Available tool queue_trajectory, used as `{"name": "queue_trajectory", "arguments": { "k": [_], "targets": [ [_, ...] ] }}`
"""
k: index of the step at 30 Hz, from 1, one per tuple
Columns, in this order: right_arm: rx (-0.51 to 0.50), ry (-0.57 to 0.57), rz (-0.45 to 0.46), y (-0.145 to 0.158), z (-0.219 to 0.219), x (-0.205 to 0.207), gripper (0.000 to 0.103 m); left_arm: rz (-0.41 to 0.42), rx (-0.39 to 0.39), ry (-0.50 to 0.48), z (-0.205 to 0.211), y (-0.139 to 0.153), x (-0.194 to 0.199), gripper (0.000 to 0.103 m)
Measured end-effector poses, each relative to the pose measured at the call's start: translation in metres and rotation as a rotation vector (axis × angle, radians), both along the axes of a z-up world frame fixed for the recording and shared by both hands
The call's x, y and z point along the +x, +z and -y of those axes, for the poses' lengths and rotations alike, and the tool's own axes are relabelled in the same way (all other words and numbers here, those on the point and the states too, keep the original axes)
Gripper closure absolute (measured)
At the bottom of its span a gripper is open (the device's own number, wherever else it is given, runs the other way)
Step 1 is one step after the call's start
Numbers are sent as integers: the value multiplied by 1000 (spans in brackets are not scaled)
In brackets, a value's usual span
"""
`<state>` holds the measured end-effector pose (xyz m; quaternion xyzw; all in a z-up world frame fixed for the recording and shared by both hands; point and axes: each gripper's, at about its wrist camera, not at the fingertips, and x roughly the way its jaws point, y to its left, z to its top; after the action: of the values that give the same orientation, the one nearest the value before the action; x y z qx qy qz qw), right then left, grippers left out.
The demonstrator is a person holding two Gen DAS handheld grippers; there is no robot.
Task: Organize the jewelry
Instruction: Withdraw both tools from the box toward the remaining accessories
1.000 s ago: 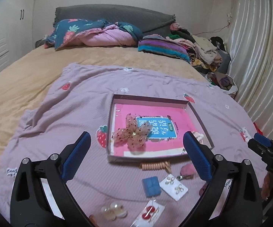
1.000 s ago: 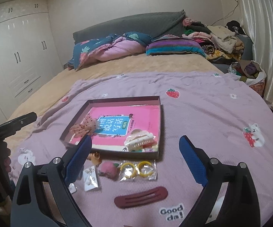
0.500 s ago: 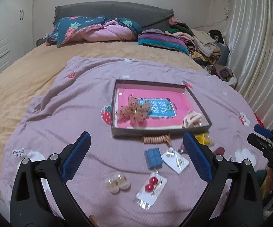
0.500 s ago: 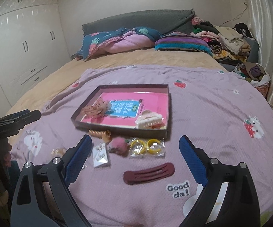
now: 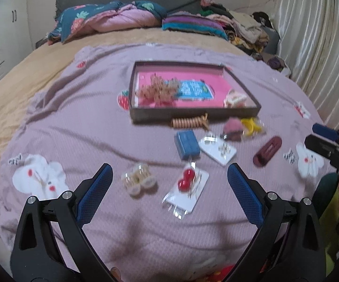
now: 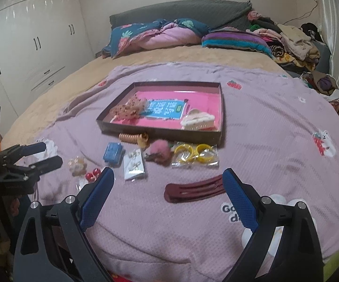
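A dark shallow box (image 5: 193, 115) (image 6: 160, 132) with a pink lining sits on the lilac blanket; a mesh bow (image 5: 160, 90) and a cream claw clip (image 6: 197, 119) lie in it. In front of it lie a coil hair tie (image 5: 185, 122), a blue case (image 5: 187, 144), an earring card (image 5: 218, 146), a pink pompom (image 6: 158, 152), yellow hoops in a bag (image 6: 195, 156), a maroon clip (image 6: 193, 191), red cherry earrings (image 5: 187, 188) and clear earrings (image 5: 138, 179). My left gripper (image 5: 169, 188) and right gripper (image 6: 168, 190) are open and empty, above the near items.
The lilac blanket (image 5: 75, 122) covers a tan bed. Pillows and a folded quilt (image 6: 157, 35) lie at the headboard, a clothes pile (image 6: 291, 40) at the far right. White wardrobes (image 6: 28, 47) stand left, a curtain (image 5: 322, 47) right.
Both grippers have pulled back and risen from the box, so more of the loose items in front of it show. Both stay open and empty.
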<state>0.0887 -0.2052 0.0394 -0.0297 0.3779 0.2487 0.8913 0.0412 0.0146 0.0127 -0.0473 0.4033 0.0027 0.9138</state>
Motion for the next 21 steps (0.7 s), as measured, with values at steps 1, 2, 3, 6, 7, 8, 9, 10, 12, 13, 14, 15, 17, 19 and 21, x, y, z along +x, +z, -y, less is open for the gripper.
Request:
{"name": "queue_trajectory", "arguments": {
  "k": [1, 2, 3, 6, 7, 8, 9, 10, 12, 13, 14, 15, 17, 19, 21],
  "targets": [
    [-8, 5, -4, -3, -1, -1, 10, -8, 3, -4, 0, -3, -1, 12],
    [-13, 10, -7, -5, -2, -3, 10, -17, 7, -9, 1, -6, -3, 12],
    [-18, 14, -10, -6, -3, -4, 10, -23, 8, -12, 1, -8, -3, 12],
    [-33, 27, -20, -14, -6, -7, 10, -49, -2, -26, 2, -18, -5, 13],
    [-36, 31, -25, -16, -7, -8, 10, -56, -8, -33, 3, -21, -5, 15],
    [-37, 34, -29, -18, -8, -8, 10, -64, -17, -43, 3, -24, -5, 16],
    [-38, 37, -34, -20, -9, -7, 10, -70, -23, -51, 4, -27, -3, 18],
    [-37, 40, -39, -22, -10, -6, 10, -81, -27, -59, 6, -31, -2, 20],
    [-35, 42, -46, -24, -11, -4, 10, -97, -28, -78, 10, -38, 2, 25],
    [-35, 41, -49, -25, -12, -1, 10, -104, -24, -92, 13, -42, 4, 26],
    [-34, 41, -54, -28, -14, 1, 10, -111, -16, -99, 16, -45, 7, 27],
    [-33, 44, -58, -30, -16, 4, 11, -115, -13, -105, 18, -47, 9, 27],
    [-35, 42, -68, -33, -21, 11, 11, -122, -5, -126, 23, -53, 15, 27],
    [-30, 49, -76, -36, -26, 18, 14, -130, 9, -138, 27, -57, 19, 28],
    [-43, 49, -81, -40, -33, 28, 19, -136, 13, -149, 29, -60, 24, 30]
  ]
}}
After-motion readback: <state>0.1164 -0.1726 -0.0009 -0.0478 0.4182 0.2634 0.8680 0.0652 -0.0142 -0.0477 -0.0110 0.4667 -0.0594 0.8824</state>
